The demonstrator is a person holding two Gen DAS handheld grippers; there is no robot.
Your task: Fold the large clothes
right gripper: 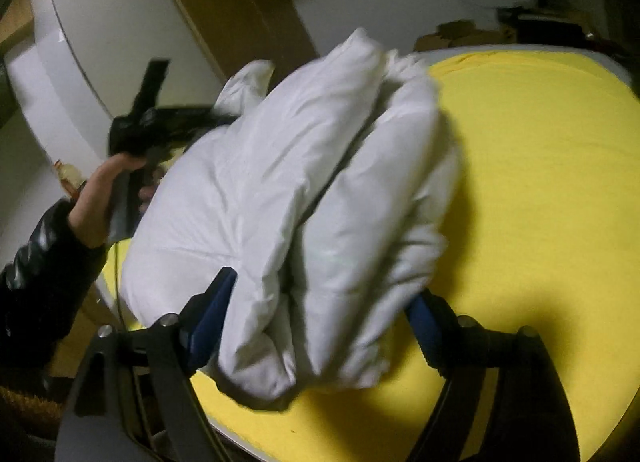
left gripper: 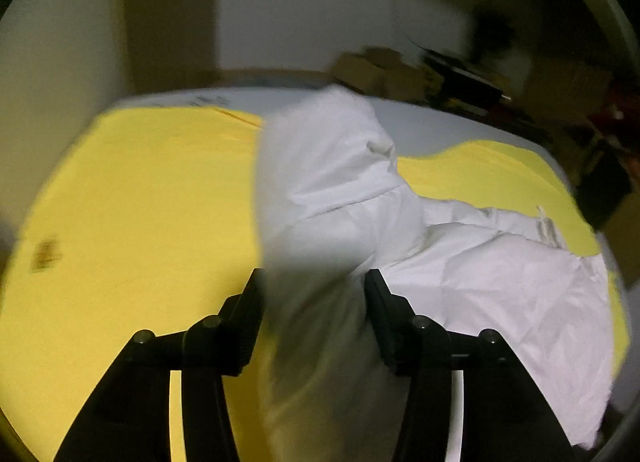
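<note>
Puffy white quilted jacket (right gripper: 288, 182) on smooth yellow sheet (right gripper: 540, 182); both grippers (left gripper: 314, 282) (right gripper: 320, 294) gape wide around its folds, grip unclear.

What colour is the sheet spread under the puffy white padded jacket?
Plain bright yellow sheet, clearest in the left wrist view, beneath the puffy white padded jacket.

Cardboard boxes (left gripper: 372, 70) and dark clutter (left gripper: 472, 78) crowd behind the yellow sheet (left gripper: 132, 198).
</note>
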